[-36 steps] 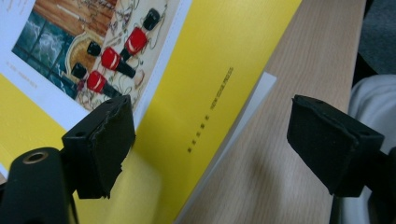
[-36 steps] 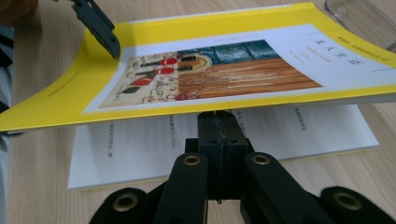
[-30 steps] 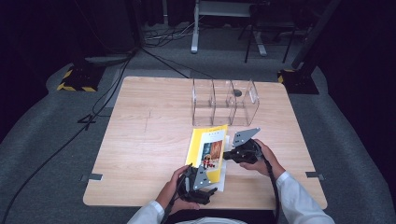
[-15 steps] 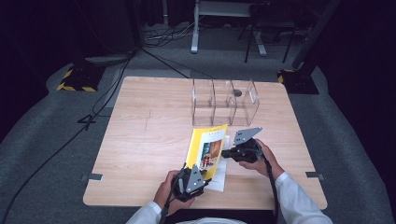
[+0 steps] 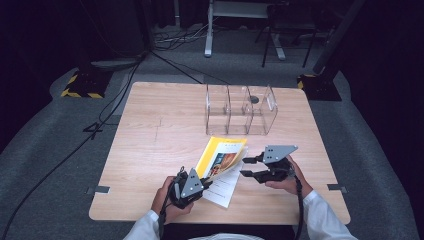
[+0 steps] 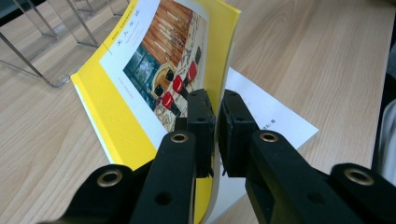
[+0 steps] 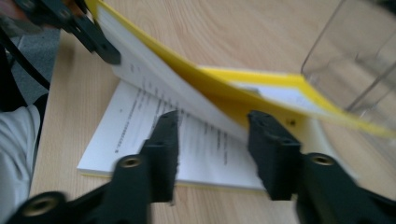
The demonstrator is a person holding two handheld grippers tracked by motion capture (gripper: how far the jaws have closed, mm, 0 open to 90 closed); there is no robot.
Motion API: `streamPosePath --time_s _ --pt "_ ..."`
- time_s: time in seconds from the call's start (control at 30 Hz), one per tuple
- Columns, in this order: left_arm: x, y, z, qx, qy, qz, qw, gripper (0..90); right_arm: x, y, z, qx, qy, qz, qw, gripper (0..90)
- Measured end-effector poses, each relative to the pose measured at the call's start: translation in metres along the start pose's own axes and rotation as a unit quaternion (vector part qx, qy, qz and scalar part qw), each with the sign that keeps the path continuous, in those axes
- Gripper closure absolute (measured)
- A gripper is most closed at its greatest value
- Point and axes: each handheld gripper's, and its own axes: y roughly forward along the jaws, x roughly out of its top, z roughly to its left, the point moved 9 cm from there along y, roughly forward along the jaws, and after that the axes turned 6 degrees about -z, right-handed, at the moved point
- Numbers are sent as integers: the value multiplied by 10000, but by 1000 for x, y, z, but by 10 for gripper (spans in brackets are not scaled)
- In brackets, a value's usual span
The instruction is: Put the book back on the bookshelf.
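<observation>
the left gripper (image 6: 215, 126) pinches the yellow cover (image 6: 140, 70) of the book (image 5: 222, 167) near the table's (image 5: 150, 150) front edge, lifting it to show the pages. the right gripper (image 7: 212, 140) has just been opening, holding nothing, so the cover can swing free.

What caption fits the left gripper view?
Left gripper pinches the yellow booklet's lifted front cover above its white pages.

Left gripper (image 5: 200, 183) lifts yellow booklet (image 5: 220, 156) cover; right gripper (image 5: 248, 166) beside it.
</observation>
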Motion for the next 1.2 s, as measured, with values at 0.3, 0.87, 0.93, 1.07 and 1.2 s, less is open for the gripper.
streamPosePath --time_s 0.3,0.87,0.93,1.07,1.2 --pt "-8 -3 -1 -166 143 177 9996 836 36 17 23 277 -974 -58 9948 349" --pt "-25 -34 23 -380 125 211 9990 835 -10 66 3 195 -1554 1319 9788 493" --pt "-27 -39 28 -390 35 184 9991 829 -14 67 -2 88 -1659 1276 9778 610" --pt "-30 -44 35 -450 -140 134 9988 795 -12 59 0 182 -1574 845 9837 731" --pt "-30 -45 39 -269 -283 126 9992 708 -12 60 7 93 -1808 820 9801 773"
